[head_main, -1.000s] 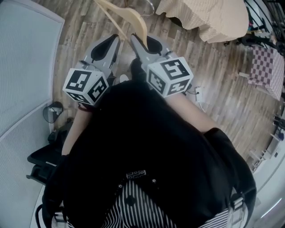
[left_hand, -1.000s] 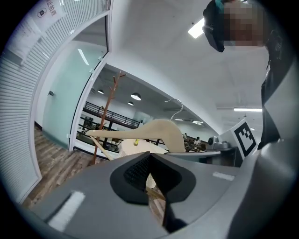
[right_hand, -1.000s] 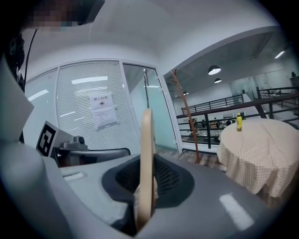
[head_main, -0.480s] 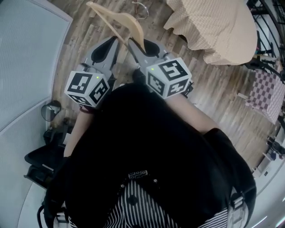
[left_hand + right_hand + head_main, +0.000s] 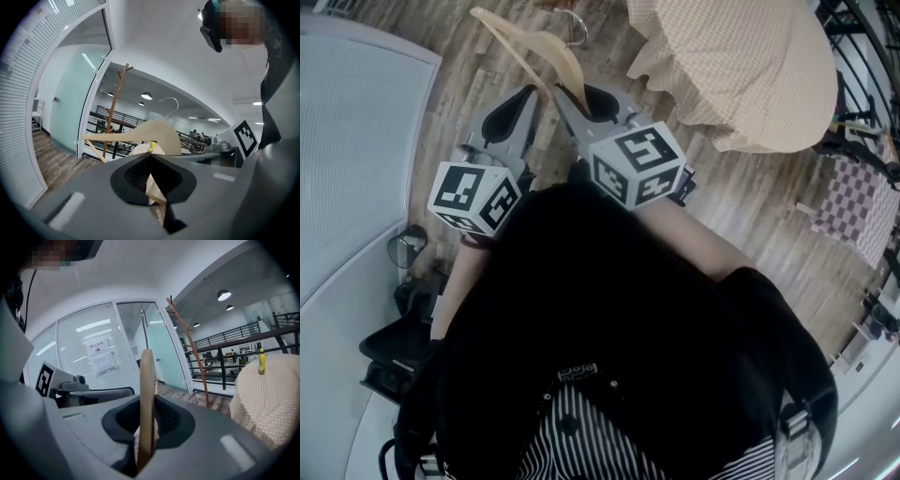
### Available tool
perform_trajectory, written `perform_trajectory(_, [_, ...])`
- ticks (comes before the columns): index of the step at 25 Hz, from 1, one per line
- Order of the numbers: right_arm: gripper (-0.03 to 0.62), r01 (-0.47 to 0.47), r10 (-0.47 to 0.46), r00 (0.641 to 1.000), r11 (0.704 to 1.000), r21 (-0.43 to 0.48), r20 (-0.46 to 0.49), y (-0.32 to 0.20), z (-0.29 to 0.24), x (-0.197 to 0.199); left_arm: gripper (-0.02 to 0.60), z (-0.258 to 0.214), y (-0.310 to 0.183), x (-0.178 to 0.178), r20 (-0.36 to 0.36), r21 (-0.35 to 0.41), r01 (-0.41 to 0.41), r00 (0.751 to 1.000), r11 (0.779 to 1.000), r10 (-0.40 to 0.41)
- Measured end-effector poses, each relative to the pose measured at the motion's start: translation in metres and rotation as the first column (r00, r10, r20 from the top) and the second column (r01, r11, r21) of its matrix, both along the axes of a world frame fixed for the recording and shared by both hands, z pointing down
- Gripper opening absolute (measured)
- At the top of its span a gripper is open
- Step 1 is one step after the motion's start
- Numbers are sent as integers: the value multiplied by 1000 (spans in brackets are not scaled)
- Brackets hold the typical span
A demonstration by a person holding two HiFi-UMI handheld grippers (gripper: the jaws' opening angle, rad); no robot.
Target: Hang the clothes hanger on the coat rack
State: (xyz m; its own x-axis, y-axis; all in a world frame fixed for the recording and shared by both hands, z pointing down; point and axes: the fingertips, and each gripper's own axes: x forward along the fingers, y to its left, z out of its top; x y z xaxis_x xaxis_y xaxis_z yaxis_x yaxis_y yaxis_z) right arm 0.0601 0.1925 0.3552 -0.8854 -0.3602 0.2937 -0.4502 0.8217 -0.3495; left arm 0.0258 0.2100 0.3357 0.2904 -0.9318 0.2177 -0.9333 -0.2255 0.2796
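task thing: clothes hanger [image 5: 546, 52], pale wood with a metal hook [image 5: 169, 104], carried in the air, well short of the coat rack [image 5: 113, 112], on none of its pegs
left gripper [image 5: 152, 176]: jaws closed on a pale wooden piece, judged to be 1 end of the hanger; broad body and hook poking up past the jaws, just right of the coat rack in the left gripper view
right gripper [image 5: 147, 427]: jaws clamped on the hanger, wood standing edge-on and upright between the pads, left of the coat rack in the right gripper view
why 2 grips: likely to stop the hanger swinging and to keep the hook up and free for a peg
coat rack: brown, branch-like, upright beside the glass door [image 5: 161, 348], far ahead of both grippers; pegs look bare
table: cloth-covered table [image 5: 741, 66], right of the coat rack in the right gripper view, beside the carrying path, not across it
step: carrying toward the coat rack, judged early to middle; hanging not yet done
next: close in on the coat rack, raise the hook above 1 peg, lower onto it, open both jaws
risk: hook snagging a lower branch of the coat rack; 2 grips twisting against each other; hanger sliding off a sloping peg
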Motion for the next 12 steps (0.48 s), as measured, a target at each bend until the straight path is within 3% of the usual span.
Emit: perform_trajectory(12, [54, -48, 49, 998, 998, -27, 33, -83, 13, 24, 6, 14, -81, 17, 11, -13, -33, 999, 999, 33])
